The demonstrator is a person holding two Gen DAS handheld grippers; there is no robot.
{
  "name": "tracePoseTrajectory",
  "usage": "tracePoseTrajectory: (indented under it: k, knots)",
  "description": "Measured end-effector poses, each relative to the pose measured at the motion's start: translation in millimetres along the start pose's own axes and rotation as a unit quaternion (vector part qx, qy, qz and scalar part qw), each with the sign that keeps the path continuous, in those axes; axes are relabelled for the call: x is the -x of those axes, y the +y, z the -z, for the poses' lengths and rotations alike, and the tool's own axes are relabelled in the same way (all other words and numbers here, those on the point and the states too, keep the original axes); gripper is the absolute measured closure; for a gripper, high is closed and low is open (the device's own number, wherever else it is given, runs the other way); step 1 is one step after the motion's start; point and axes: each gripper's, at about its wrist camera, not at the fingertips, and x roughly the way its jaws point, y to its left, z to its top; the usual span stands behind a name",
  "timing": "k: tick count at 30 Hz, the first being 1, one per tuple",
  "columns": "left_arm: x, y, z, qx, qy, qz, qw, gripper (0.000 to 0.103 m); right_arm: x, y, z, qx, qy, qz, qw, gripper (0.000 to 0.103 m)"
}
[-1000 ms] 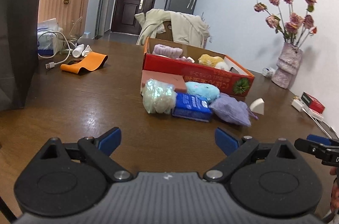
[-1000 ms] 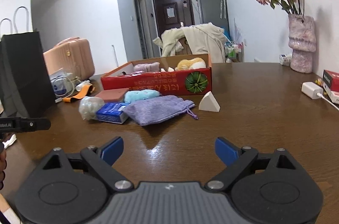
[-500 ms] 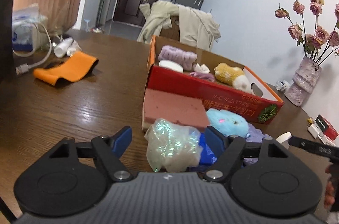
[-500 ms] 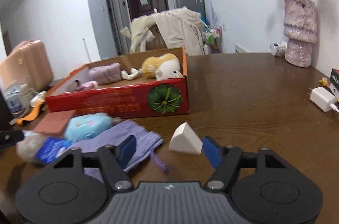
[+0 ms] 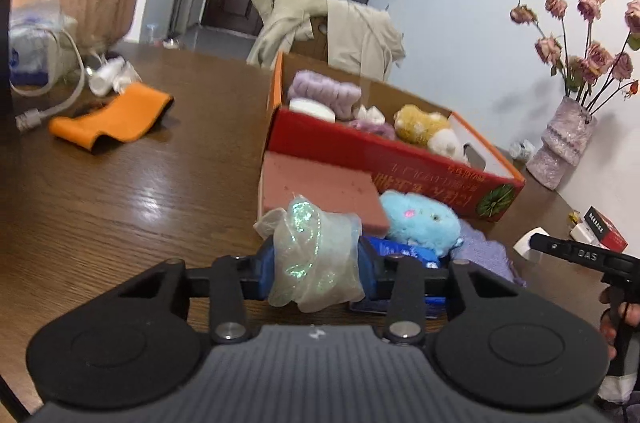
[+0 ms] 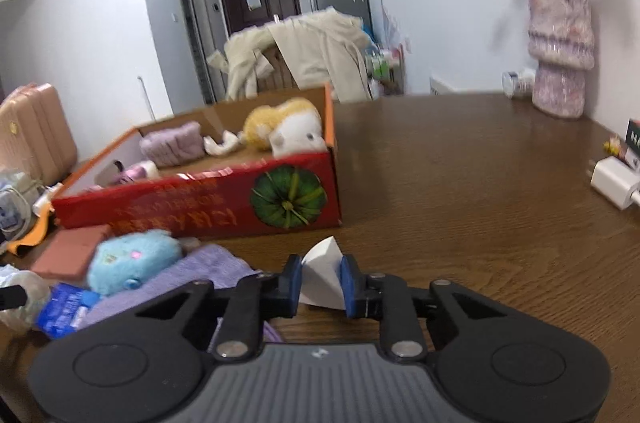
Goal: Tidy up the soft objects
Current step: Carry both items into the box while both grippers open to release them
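- Two grippers are at the brown table, each closed on one soft item; entries run left to right.
- Far left of the table: an orange strap lies flat, well apart from the pile.
- Left gripper: its jaws have just been closing and now clamp a shimmery gauze bundle between the blue pads; the bundle bulges above and below them.
- Just behind the bundle lies a pink foam block, its far edge against the red cardboard box.
- Right of the bundle: a blue packet under a light-blue plush, then a lilac cloth pouch.
- The box already holds a lilac headband and a yellow-and-white plush toy, with some smaller items I cannot identify.
- Right gripper: its jaws have just been closing and now pinch a white wedge sponge on its two sides; the wedge sits low at the table, in front of the box's pumpkin-printed end.
- Far right, by the wall: a vase of dried roses and a white charger.
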Motion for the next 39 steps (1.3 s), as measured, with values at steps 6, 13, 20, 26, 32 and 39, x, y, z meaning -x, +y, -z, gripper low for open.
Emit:
tracePoseTrajectory:
  k: [6, 13, 20, 26, 32, 39]
  knots:
    - [46.0, -11.0, 0.9, -0.005, -0.035, -0.003, 0.9994, 0.062, 53.5, 4.7, 7.6, -0.004, -0.02, -0.036, 0.999, 0.083]
    - [78.8, -31.3, 6.8, -0.02, -0.054, 0.016, 0.9982, 0.062, 95.7, 11.4, 20.0, -0.003, -0.033, -0.057, 0.998, 0.083]
    - [66.2, -54.9, -30.8, -0.052, -0.073, 0.069, 0.9936, 0.062, 92.7, 22.8, -14.5, 0.016, -0.046, -0.113, 0.992, 0.083]
    - [-22.5, -66.0, -112.2, -0.055, -0.04, 0.092, 0.9935, 0.061, 24.0, 45.8, -90.0, 0.05, -0.022, -0.161, 0.985, 0.082]
    - [-146.7, -68.3, -169.6, -0.051, 0.04, 0.063, 0.9959, 0.061, -108.8, 66.8, -155.3, 0.036, 0.072, -0.157, 0.984, 0.082]
    - [-227.3, -37.9, -185.2, 0.031, 0.088, 0.027, 0.9952, 0.037, -213.9, 83.7, -173.0, 0.003, 0.133, -0.123, 0.983, 0.075]
